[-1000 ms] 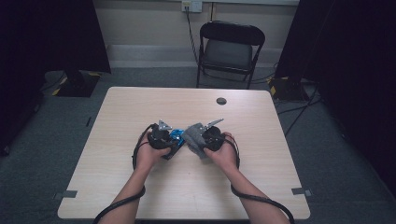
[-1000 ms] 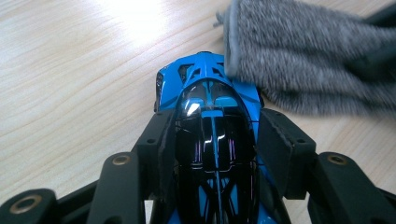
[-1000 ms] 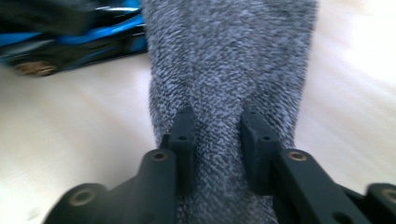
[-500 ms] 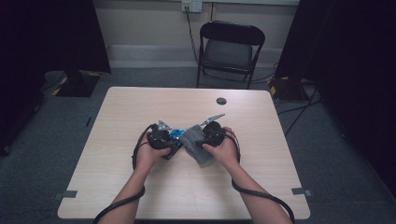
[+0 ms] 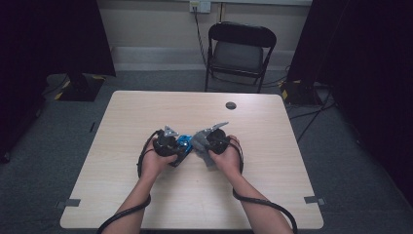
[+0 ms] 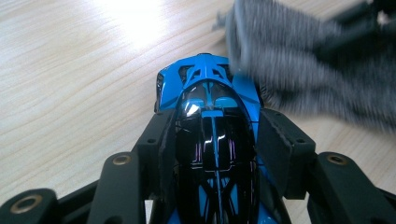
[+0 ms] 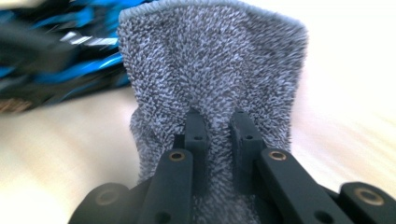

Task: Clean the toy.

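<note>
A blue and black toy car [image 6: 212, 135], shiny and smooth, with a dark glossy roof and bright blue fins at one end. Sits near the middle of the pale wooden table [image 5: 146, 112], between the two hands in the high view [image 5: 183, 143]. Hard plastic look, pointed shape, light glinting off the top.

Held by the left gripper [image 6: 215, 154]: black jaws about half apart, one pressed on each side of the car. Same gripper seen from above in the left hand [image 5: 165, 144], with a grey three-cornered plate on top.

A grey cloth [image 7: 210, 60], soft and fuzzy, full of tiny loops like a towel. Edge neat and rounded at the top. Touching the blue end of the car in the left gripper view [image 6: 299, 56], blurry there.

Pinched by the right gripper [image 7: 219, 126]: jaws close together, just squeezed tighter, with the cloth bunched up between them. Seen from above in the right hand [image 5: 214, 141], right beside the car, with the cloth hanging under it [image 5: 207, 156].

Table top smooth, light wood grain, with a small dark round thing [image 5: 231, 105] near the far edge. A black folding chair [image 5: 241, 51] behind the table. Black cables trailing from both grippers along the forearms.
</note>
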Demonstrator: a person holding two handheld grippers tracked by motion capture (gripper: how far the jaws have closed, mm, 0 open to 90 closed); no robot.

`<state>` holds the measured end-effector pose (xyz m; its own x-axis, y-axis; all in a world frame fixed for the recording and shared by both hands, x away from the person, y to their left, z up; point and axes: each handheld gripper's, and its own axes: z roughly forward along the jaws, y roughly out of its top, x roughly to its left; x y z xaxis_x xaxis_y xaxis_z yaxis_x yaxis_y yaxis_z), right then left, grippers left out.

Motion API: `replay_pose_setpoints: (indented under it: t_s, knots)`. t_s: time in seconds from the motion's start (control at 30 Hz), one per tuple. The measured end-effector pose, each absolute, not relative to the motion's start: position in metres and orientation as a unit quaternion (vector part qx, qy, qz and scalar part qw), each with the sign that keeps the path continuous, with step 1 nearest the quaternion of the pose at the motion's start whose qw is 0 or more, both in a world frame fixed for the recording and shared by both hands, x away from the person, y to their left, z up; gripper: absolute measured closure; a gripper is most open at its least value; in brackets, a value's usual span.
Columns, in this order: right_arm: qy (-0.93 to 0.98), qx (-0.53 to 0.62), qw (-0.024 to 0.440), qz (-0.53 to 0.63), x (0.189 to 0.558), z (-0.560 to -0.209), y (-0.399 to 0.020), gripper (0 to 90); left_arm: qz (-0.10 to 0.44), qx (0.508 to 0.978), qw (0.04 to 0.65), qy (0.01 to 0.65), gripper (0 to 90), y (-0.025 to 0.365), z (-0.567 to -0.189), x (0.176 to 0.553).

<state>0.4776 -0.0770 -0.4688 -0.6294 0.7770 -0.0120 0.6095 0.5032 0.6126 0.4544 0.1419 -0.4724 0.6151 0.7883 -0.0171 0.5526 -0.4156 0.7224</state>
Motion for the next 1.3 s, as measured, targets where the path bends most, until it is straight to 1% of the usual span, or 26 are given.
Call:
replay_pose_setpoints:
  t_s: [0.1, 0.2, 0.27, 0.43, 0.7, 0.83, 1.07, 1.3]
  knots:
    - [0.833, 0.441, 0.161, 0.293, 0.484, -0.466, -0.086, 79.7, 0.161, 0.822, 0.360, 0.411, 48.1, 0.141, -0.473, 0.455]
    - [0.837, 0.438, 0.160, 0.286, 0.484, -0.468, -0.080, 79.5, 0.161, 0.823, 0.359, 0.411, 48.0, 0.140, -0.472, 0.455]
    - [0.843, 0.429, 0.146, 0.289, 0.481, -0.471, -0.070, 79.6, 0.159, 0.822, 0.360, 0.412, 48.0, 0.141, -0.473, 0.455]
    - [0.869, 0.388, 0.134, 0.276, 0.467, -0.472, -0.048, 79.6, 0.159, 0.820, 0.362, 0.413, 48.2, 0.141, -0.473, 0.455]
    - [0.878, 0.368, 0.086, 0.294, 0.449, -0.472, -0.043, 79.7, 0.160, 0.820, 0.361, 0.413, 48.3, 0.141, -0.473, 0.455]
    - [0.883, 0.356, 0.071, 0.297, 0.441, -0.471, -0.038, 79.8, 0.159, 0.822, 0.357, 0.414, 48.2, 0.141, -0.472, 0.455]
    - [0.890, 0.335, 0.057, 0.305, 0.430, -0.471, -0.034, 79.9, 0.159, 0.822, 0.357, 0.414, 48.3, 0.141, -0.472, 0.454]
    - [0.896, 0.323, 0.057, 0.299, 0.424, -0.471, -0.035, 80.2, 0.158, 0.822, 0.357, 0.414, 48.3, 0.141, -0.472, 0.454]
